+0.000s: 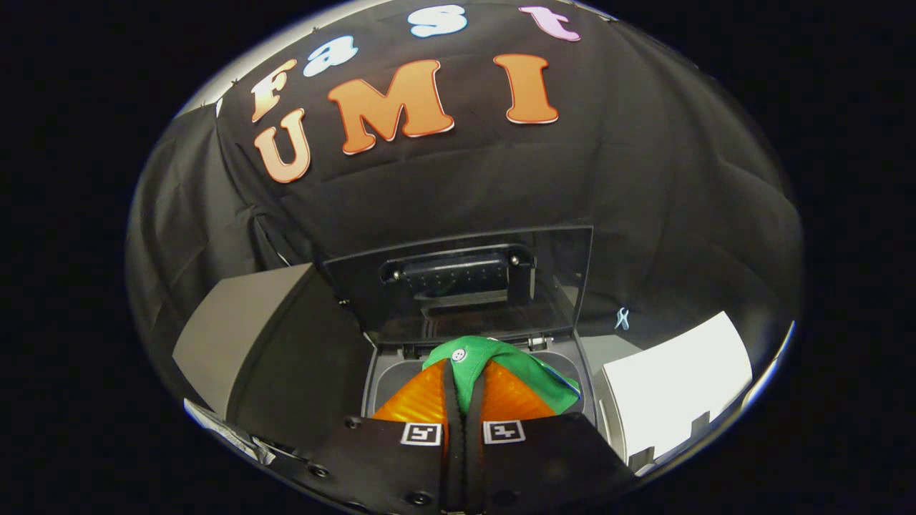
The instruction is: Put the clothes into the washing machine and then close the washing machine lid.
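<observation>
Fingers (464, 400) are squeezed tight together, and both press on a green cloth (494, 365) held between them. It is a piece of clothing with a small white button (459, 354) near its top. The cloth sticks up past the fingertips and bunches there, then spills off to the right, where a thin blue edge shows. Its long way runs from the fingers out ahead, away from the hand.

Just past the cloth, and under it, is the washer (379, 372). Its grey tub is open at the top, and the cloth hangs right over the opening, not yet down inside.

Behind the tub the lid (458, 286) stands up, tipped back a little. It is dark and see-through, with a black handle part across its middle.

To the left of the washer sits a grey box (229, 329). To the right sits a white box (680, 372). Far back, a black cloth wall (644, 179) hangs behind it all.
</observation>
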Tool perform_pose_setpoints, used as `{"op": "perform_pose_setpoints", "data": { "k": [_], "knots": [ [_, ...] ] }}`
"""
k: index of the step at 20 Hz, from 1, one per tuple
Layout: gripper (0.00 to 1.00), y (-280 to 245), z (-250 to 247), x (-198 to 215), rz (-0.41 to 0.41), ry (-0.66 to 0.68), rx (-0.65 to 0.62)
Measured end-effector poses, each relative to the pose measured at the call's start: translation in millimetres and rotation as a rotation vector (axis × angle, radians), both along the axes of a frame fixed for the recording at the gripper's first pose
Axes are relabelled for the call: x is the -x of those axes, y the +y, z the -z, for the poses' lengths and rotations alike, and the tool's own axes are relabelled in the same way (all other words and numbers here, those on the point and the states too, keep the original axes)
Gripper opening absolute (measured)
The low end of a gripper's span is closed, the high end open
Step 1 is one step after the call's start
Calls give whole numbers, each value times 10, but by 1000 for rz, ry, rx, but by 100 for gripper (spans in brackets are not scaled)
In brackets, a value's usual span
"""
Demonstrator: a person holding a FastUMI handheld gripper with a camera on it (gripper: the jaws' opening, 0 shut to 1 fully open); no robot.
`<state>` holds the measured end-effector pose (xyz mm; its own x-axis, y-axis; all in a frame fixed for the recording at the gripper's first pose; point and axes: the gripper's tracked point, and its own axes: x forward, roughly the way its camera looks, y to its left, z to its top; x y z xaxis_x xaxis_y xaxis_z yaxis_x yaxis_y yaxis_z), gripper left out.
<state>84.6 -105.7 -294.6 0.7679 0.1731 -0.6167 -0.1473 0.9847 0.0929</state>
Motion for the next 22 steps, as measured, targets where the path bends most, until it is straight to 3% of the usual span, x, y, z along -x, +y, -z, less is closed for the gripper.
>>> {"op": "perform_pose_setpoints", "data": {
  "k": [15, 22],
  "knots": [
    [8, -9, 1223, -92, -48, 223, -13],
    [8, 149, 1736, -147, -7, 275, 33]
  ]
}}
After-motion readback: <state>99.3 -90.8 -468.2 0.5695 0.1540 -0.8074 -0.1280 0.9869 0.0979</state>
